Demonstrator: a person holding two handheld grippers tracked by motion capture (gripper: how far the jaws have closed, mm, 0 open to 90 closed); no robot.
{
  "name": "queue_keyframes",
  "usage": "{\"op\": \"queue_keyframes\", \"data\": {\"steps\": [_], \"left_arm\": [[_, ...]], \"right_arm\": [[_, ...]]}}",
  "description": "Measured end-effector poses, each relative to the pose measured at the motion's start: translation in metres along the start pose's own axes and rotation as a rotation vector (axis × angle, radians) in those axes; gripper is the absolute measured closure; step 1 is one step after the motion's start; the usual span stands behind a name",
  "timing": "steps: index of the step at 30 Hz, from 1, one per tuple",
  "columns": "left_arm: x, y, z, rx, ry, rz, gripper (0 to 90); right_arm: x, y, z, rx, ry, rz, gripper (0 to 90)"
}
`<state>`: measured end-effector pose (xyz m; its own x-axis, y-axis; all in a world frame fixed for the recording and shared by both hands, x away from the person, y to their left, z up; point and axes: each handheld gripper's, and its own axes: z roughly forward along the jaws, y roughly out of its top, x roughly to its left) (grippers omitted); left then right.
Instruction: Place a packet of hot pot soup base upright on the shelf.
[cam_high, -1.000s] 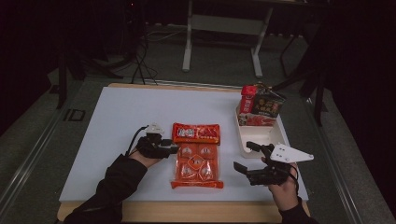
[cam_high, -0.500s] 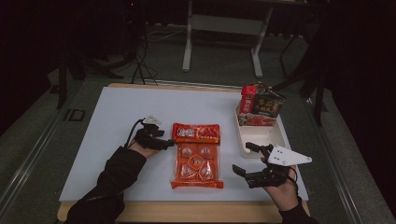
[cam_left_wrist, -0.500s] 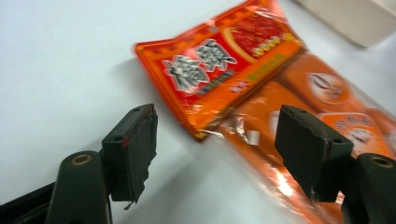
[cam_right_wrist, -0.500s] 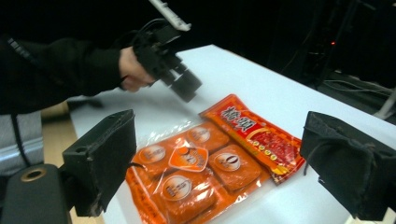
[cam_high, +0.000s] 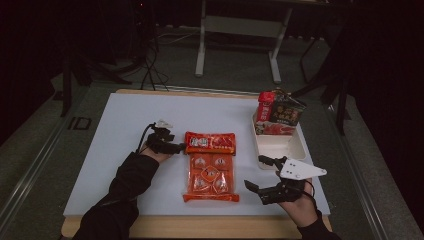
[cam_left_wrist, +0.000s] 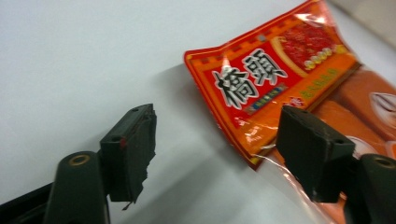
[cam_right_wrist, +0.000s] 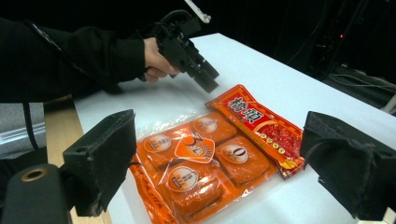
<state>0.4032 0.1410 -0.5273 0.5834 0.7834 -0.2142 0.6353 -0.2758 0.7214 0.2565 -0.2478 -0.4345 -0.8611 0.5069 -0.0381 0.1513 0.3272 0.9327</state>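
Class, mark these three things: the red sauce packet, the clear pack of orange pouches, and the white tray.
red sauce packet (cam_high: 210, 142), high view, middle of its printed face
clear pack of orange pouches (cam_high: 210, 176), high view, centre pouch
white tray (cam_high: 280, 146), high view, bare floor

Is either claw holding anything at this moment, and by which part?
Nothing is held. The left claw has just been opening and stands open at the corner of the red sauce packet; the right claw is open.

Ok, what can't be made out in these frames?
- Red sauce packet: its far end is cut by the left gripper view's edge.
- Orange multipack: print too small in the high view.
- White tray: the packs standing in its far end hide what lies behind them.
- Right hand-held gripper: its grey plate covers the body.
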Motion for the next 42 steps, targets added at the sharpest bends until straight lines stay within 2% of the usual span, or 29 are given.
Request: {"op": "queue_keyframes", "data": {"steps": [1,2,4,7,11,15,17,20,21,22,26,32,34,35,37,38,39,42], "left_arm": [[0.000,0.001,0.002,0.002,0.012,-0.003,30.6],[0.001,0.001,0.004,0.009,0.003,-0.004,30.7],[0.001,0.002,0.008,0.014,0.011,-0.004,31.8],[0.003,0.004,0.015,0.015,-0.008,-0.016,31.8],[0.002,0.005,0.025,0.032,-0.008,-0.024,31.9],[-0.001,0.007,0.032,0.046,-0.019,-0.015,35.6],[-0.002,0.009,0.034,0.045,-0.017,-0.019,39.2],[-0.003,0.010,0.036,0.047,-0.047,-0.018,44.4],[-0.004,0.011,0.037,0.051,-0.064,-0.015,48.9],[-0.006,0.011,0.038,0.052,-0.060,-0.009,50.4],[-0.010,0.013,0.042,0.064,-0.097,-0.009,55.3],[-0.013,0.014,0.045,0.070,-0.110,-0.003,63.3],[-0.014,0.014,0.045,0.077,-0.128,-0.005,67.8],[-0.016,0.014,0.046,0.078,-0.141,0.003,70.5],[-0.021,0.015,0.046,0.093,-0.133,0.024,73.9],[-0.022,0.015,0.046,0.101,-0.143,0.029,77.2],[-0.025,0.016,0.046,0.107,-0.148,0.043,85.1],[-0.032,0.016,0.044,0.097,-0.113,0.110,88.8]], "right_arm": [[0.000,0.000,0.000,-0.004,-0.002,-0.002,10.9],[0.000,0.001,-0.001,-0.002,0.003,0.000,10.9],[0.000,0.001,-0.001,-0.001,0.005,0.002,10.9],[0.001,0.001,-0.001,0.002,0.008,-0.001,11.0],[0.001,0.001,-0.002,0.002,0.007,0.001,11.0],[0.000,0.001,-0.003,0.000,0.001,0.003,11.1],[0.000,0.001,-0.004,-0.001,0.004,0.004,11.1],[0.000,0.001,-0.005,0.001,0.001,0.004,11.1],[0.000,0.001,-0.005,0.002,0.000,0.005,11.1],[0.000,0.000,-0.005,0.002,0.002,0.005,11.1],[-0.001,0.001,-0.005,0.000,0.001,0.006,11.1],[-0.001,0.000,-0.005,0.002,0.002,0.007,11.1],[-0.001,0.000,-0.005,0.001,0.003,0.006,11.2],[-0.001,0.000,-0.005,0.001,0.004,0.007,11.3],[-0.002,0.000,-0.005,0.001,0.007,0.009,13.1],[-0.002,0.000,-0.005,0.000,0.007,0.010,13.2],[-0.002,0.000,-0.005,0.001,0.006,0.009,13.2],[-0.002,0.000,-0.004,0.003,0.004,0.010,13.2]]}}
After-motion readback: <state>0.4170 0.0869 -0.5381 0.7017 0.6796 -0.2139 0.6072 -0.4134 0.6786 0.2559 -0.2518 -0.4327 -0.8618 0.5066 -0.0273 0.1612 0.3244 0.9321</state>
